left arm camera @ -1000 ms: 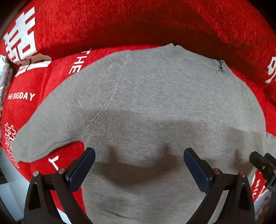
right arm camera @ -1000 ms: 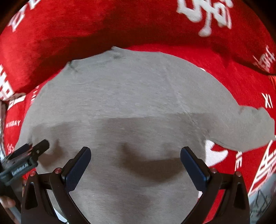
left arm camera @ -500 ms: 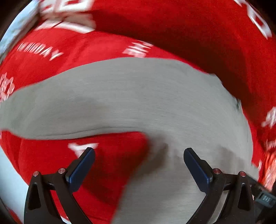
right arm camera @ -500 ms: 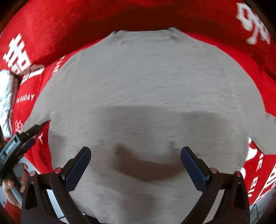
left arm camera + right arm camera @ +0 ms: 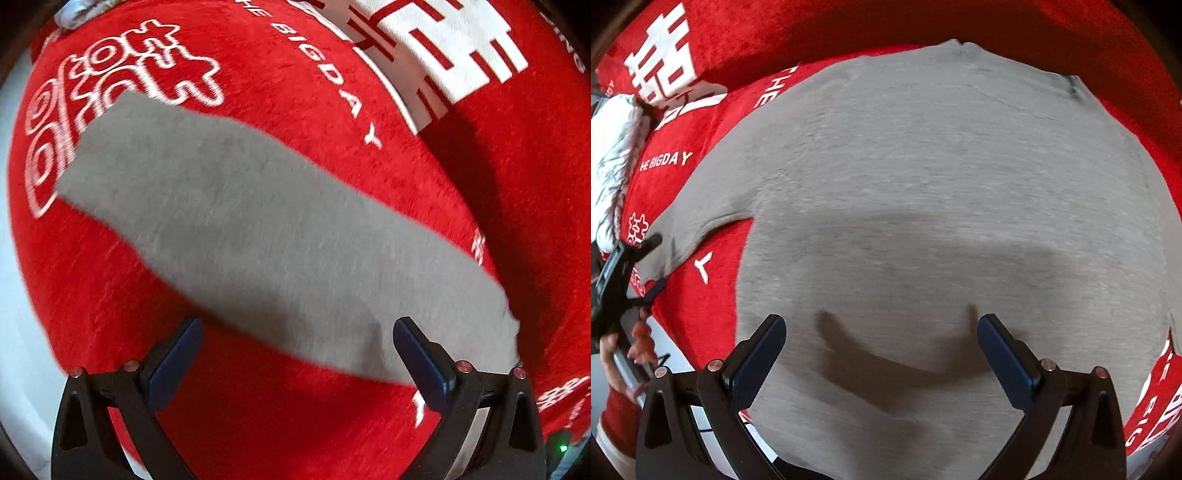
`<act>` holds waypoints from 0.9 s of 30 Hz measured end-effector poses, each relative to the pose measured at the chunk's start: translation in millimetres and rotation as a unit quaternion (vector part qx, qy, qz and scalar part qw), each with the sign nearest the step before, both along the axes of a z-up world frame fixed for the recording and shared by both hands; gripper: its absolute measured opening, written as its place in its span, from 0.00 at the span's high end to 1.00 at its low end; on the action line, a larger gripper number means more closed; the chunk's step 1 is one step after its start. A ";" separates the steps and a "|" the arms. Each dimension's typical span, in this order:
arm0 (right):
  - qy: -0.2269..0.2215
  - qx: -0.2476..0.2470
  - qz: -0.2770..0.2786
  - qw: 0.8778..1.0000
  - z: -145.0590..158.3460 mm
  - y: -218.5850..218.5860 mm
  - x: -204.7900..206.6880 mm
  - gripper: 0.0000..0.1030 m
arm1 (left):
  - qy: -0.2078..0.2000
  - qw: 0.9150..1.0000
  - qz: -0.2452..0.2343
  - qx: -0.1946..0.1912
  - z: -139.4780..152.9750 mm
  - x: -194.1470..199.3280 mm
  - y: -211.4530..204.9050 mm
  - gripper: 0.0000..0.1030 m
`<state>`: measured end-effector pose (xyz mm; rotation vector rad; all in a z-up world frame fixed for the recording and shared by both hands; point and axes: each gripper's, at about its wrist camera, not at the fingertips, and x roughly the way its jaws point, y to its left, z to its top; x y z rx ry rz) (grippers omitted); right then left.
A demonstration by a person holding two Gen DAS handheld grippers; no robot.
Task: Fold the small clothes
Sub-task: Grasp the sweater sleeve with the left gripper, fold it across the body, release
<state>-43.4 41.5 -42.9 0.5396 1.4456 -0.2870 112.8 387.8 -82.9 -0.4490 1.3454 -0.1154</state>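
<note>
Reading both tongs as wide open and empty: my left tongs (image 5: 297, 354) sit nearer the small grey knit sweater's sleeve (image 5: 229, 221), whose long axis runs up-left away; right tongs (image 5: 881, 352) hover over its body.

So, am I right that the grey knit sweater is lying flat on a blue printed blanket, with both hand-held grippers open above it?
Not quite: the blanket is red, not blue. The right wrist view shows the grey knit sweater spread flat on a red printed blanket with white lettering. The rest holds: the left hand-held gripper and right hand-held gripper are both open.
</note>
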 end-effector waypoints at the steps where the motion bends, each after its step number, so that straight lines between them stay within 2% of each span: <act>1: 0.000 0.001 0.001 1.000 -1.0 3.3 3.2 0.00 | -0.003 1.000 -0.002 -0.015 -1.8 6.4 5.1 0.00; 6: 0.000 0.006 0.006 1.000 -2.5 14.5 8.9 0.00 | -0.010 0.999 0.021 -0.041 -5.6 20.0 17.6 0.01; 8: 0.000 0.011 0.005 1.000 -1.4 14.5 6.8 0.00 | -0.015 0.999 0.034 -0.040 -1.0 17.2 14.9 0.16; 9: 0.000 0.011 0.003 1.000 -1.6 14.5 6.6 0.00 | -0.017 0.999 0.038 -0.034 0.5 15.8 17.9 0.27; 10: -0.001 0.012 0.000 1.000 -1.3 13.3 4.9 0.00 | -0.017 0.999 0.038 -0.030 -1.4 15.1 15.8 0.43; 11: -0.001 0.013 -0.003 1.000 -1.8 12.7 4.7 0.00 | -0.019 0.999 0.038 -0.026 -1.5 14.0 17.7 0.53; 12: -0.002 0.014 -0.007 1.000 -1.6 11.0 2.9 0.00 | -0.021 0.999 0.031 -0.030 -2.0 13.6 20.2 0.74; 13: -0.003 0.016 -0.011 1.000 -1.5 9.6 1.4 0.00 | -0.021 0.999 0.027 -0.035 -4.4 15.4 17.4 0.88; 15: -0.005 0.018 -0.018 1.000 -1.3 6.3 -2.7 0.00 | -0.022 0.998 0.016 -0.061 -2.8 14.7 20.7 0.88; 17: -0.009 0.021 -0.026 0.999 -0.9 4.1 -5.0 0.00 | -0.035 0.997 0.002 -0.068 5.0 16.6 15.9 0.88; 21: -0.024 0.027 -0.044 0.998 6.0 -4.9 -14.2 0.00 | -0.074 0.991 -0.056 -0.100 39.0 18.4 -16.2 0.88; 24: -0.040 0.029 -0.061 0.997 14.3 -16.5 -23.3 0.00 | -0.100 0.981 -0.111 -0.120 64.8 20.2 -51.9 0.88; 26: -0.048 0.028 -0.075 0.996 19.1 -26.8 -31.9 0.00 | -0.118 0.970 -0.158 -0.145 86.8 16.3 -84.4 0.88; 27: -0.053 0.028 -0.086 0.994 21.7 -34.4 -38.2 0.00 | -0.130 0.959 -0.193 -0.160 101.3 12.6 -111.5 0.88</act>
